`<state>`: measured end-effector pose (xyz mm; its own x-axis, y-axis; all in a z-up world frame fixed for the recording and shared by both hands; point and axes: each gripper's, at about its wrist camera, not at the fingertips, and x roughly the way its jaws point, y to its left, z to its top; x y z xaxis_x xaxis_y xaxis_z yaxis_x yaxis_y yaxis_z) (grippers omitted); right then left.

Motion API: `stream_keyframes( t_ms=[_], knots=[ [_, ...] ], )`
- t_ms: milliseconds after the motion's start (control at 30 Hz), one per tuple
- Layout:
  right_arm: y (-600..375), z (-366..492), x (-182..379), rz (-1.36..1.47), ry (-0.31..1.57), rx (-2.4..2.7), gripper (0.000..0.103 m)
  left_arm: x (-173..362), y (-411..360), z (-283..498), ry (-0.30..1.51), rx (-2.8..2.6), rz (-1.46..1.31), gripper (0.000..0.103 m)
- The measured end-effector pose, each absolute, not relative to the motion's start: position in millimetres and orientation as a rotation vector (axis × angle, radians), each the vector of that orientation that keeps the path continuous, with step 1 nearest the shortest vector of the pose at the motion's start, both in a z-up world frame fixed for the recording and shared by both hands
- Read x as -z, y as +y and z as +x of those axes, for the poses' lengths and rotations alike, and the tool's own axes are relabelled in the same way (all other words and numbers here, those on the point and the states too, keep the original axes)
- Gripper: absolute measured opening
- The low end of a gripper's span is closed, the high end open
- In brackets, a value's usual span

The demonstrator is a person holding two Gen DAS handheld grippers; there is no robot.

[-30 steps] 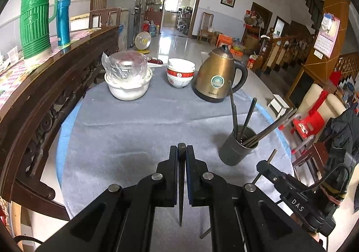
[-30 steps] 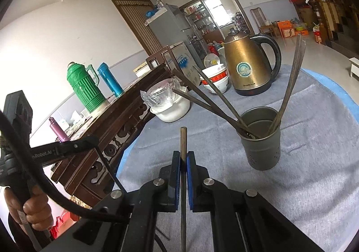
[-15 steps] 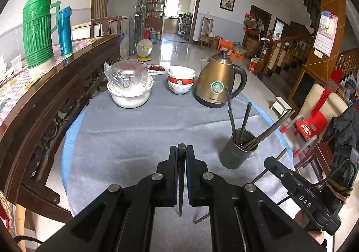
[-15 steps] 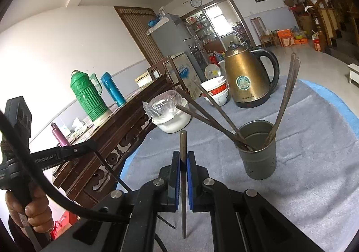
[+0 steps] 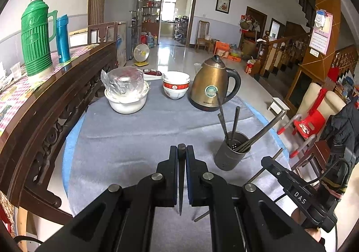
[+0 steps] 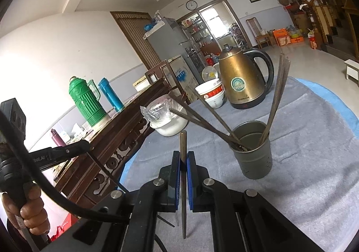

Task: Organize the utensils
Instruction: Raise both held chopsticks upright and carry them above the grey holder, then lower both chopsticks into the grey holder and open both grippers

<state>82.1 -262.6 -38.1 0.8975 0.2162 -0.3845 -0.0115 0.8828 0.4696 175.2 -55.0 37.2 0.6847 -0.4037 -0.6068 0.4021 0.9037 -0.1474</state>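
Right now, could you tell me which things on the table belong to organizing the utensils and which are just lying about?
Part of the job:
- chopstick clamped in the left gripper
- chopstick clamped in the right gripper
- grey utensil holder with chopsticks already in it

Just lying about:
- brass kettle
- stacked bowls
- plastic-covered white pot

We note bright daylight from the far doorway (image 5: 177, 8), glare on the polished floor (image 5: 172, 56), a blown-out white wall (image 6: 44, 49), strong fisheye bending and dark corners.
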Motion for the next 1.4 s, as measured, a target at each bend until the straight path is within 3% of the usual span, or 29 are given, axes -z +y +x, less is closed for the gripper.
stream_keyframes(
  t_ms=[1400],
  knots=[
    [-393, 3, 19, 0.756, 0.122, 0.163, 0.006, -89, -136, 137, 0.522, 0.605, 0.086, 0.007]
  ],
)
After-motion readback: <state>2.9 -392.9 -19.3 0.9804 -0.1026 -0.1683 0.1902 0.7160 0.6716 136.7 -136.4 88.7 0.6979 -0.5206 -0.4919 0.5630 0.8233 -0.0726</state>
